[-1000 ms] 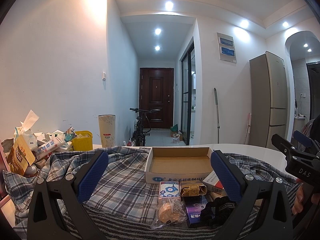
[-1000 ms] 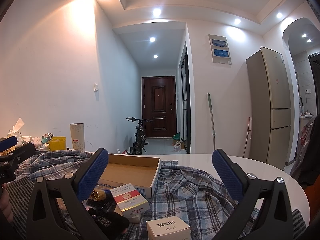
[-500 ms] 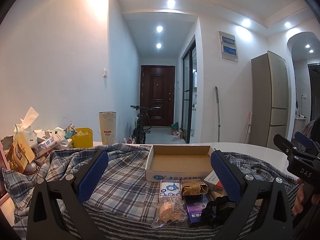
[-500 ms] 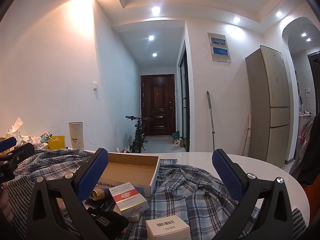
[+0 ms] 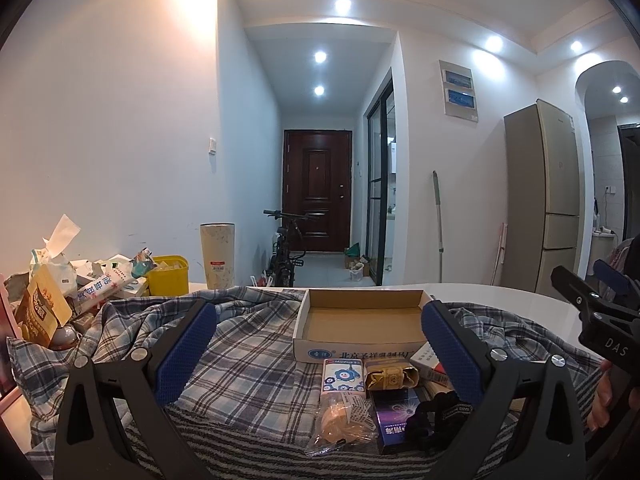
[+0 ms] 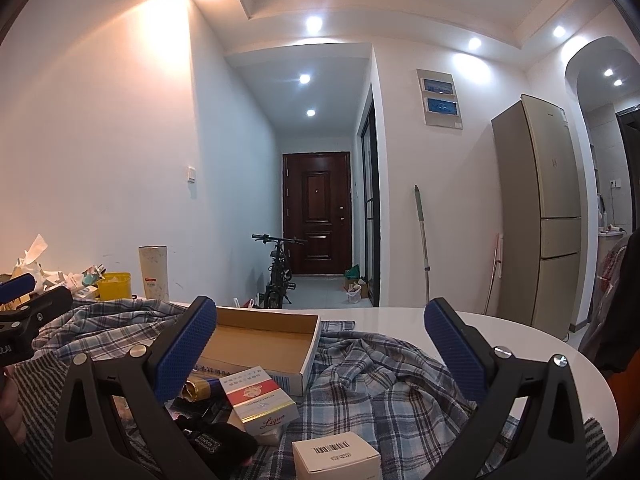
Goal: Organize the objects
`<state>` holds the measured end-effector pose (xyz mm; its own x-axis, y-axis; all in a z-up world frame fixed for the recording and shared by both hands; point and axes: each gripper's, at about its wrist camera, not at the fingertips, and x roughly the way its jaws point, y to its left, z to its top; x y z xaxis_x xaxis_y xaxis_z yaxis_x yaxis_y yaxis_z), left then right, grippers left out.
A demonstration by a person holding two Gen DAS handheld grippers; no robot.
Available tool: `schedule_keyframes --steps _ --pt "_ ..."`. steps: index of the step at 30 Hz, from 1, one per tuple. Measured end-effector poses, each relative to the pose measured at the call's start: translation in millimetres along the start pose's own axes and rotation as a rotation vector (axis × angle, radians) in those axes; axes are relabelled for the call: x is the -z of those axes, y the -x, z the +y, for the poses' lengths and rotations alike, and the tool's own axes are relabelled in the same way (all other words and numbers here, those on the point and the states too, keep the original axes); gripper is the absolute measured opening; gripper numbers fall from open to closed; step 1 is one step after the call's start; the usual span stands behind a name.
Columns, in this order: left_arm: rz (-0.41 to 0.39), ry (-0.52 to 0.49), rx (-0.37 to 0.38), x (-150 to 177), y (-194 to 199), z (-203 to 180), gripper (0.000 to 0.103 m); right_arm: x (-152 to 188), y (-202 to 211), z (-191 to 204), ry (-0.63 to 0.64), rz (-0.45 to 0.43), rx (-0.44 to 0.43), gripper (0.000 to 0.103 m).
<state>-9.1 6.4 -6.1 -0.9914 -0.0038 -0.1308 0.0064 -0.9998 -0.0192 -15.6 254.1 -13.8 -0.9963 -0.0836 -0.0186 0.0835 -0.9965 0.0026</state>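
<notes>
Both tools hung spread wide and held nothing: the left tool (image 5: 318, 346) above the plaid cloth (image 5: 248, 344), the right tool (image 6: 320, 344) beside it. The shallow cardboard box (image 5: 360, 320) lay on the cloth on the white bench (image 6: 480, 332), mouth up, its long axis running left to right in the left wrist view. Just in front of it clustered a blue-and-white tissue pack (image 5: 343, 374) pointing lengthwise away from the camera, a gold-wrapped block (image 5: 390, 376), a purple box (image 5: 394, 420) and a red-and-white cigarette pack (image 6: 260, 402) (angled toward the box). A white barcoded box (image 6: 336, 458) sat nearest.
</notes>
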Motion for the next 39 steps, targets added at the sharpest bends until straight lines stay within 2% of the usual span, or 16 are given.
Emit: schedule_keyframes --steps 4,7,11,16,19,24,28,32,36,39 --pt "0.024 -0.007 0.016 0.9 -4.0 -1.4 0.103 -0.4 6.8 0.2 -0.002 -0.035 0.057 0.103" --pt "0.034 -0.020 0.038 1.4 -4.5 -4.0 0.103 -0.8 6.7 -2.2 -0.015 -0.035 0.046 0.103" --pt "0.027 -0.041 0.032 1.2 -3.6 -9.5 0.103 -1.9 3.4 -1.4 -0.008 -0.018 0.055 0.103" --pt "0.040 -0.048 0.029 -6.2 -2.6 -11.8 0.103 -10.0 16.5 9.5 0.043 -0.074 0.157 0.103" --pt "0.048 -0.025 0.034 -17.8 4.2 -5.8 0.103 -21.7 22.4 12.2 0.049 -0.034 0.116 0.103" --pt "0.038 -0.007 -0.001 -31.6 21.4 9.0 0.103 -41.3 36.8 12.6 0.001 0.009 0.069 0.103" --pt "0.052 0.031 0.050 -36.5 30.6 22.1 0.103 -47.3 42.6 6.0 -0.075 0.050 0.033 0.103" --pt "0.095 0.049 0.067 -34.5 32.7 27.1 0.103 -44.1 42.7 3.7 -0.084 0.092 0.028 0.103" --pt "0.129 0.021 0.036 -25.6 32.1 22.0 0.103 -36.0 39.4 4.0 -0.080 0.140 0.037 0.103" --pt "0.167 0.033 0.055 -19.6 27.5 19.5 0.103 -28.2 32.1 4.8 -0.070 0.198 0.014 0.103"
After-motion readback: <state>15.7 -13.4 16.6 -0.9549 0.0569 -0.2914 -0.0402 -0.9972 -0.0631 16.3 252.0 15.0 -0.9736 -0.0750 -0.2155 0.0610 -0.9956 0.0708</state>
